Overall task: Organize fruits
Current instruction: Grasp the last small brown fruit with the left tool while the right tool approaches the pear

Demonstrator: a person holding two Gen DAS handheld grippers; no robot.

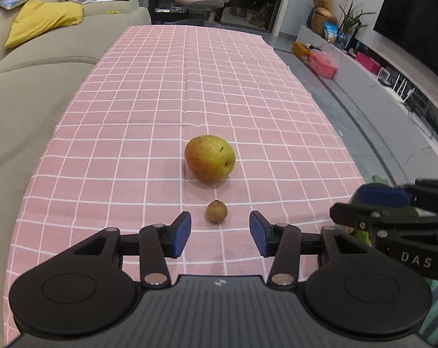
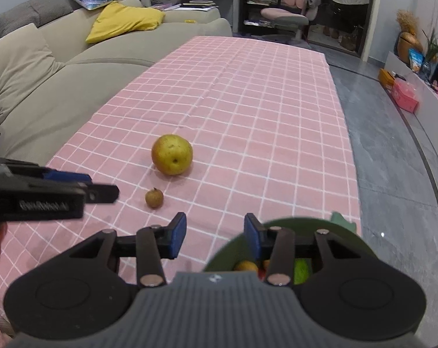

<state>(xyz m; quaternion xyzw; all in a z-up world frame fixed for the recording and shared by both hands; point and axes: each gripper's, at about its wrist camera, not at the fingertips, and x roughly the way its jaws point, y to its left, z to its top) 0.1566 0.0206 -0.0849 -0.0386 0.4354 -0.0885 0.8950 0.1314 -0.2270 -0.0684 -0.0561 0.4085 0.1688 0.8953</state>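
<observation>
On the pink checked tablecloth (image 1: pixel 126 121) lie two fruits. The large yellow-green pear (image 1: pixel 210 158) rests on its side; in the left wrist view its long axis runs from about ten o'clock to four o'clock, with the dimpled end turned toward four o'clock, and the upper-left flank is flushed orange. In the right wrist view that dimple faces the camera, toward six o'clock. The small brown fruit (image 1: pixel 216 211) sits near the pear, at six o'clock from it, apart from it. It is nearly round, so no long axis can be told; a tiny stub points up at twelve o'clock.

The left gripper (image 1: pixel 220 233) hovers with its jaws partly open and empty. The small fruit lies just beyond the gap between its blue fingertips (image 1: pixel 181 233), touching neither.

The right gripper (image 2: pixel 215 236) also has its jaws partly open, with nothing held. Its right finger hangs over the rim of a green bowl (image 2: pixel 329 226) at five o'clock in its view, at the table's near right corner. Inside show an orange-yellow fruit (image 2: pixel 245 266) and a bright green one (image 2: pixel 301 271), half hidden.
</observation>
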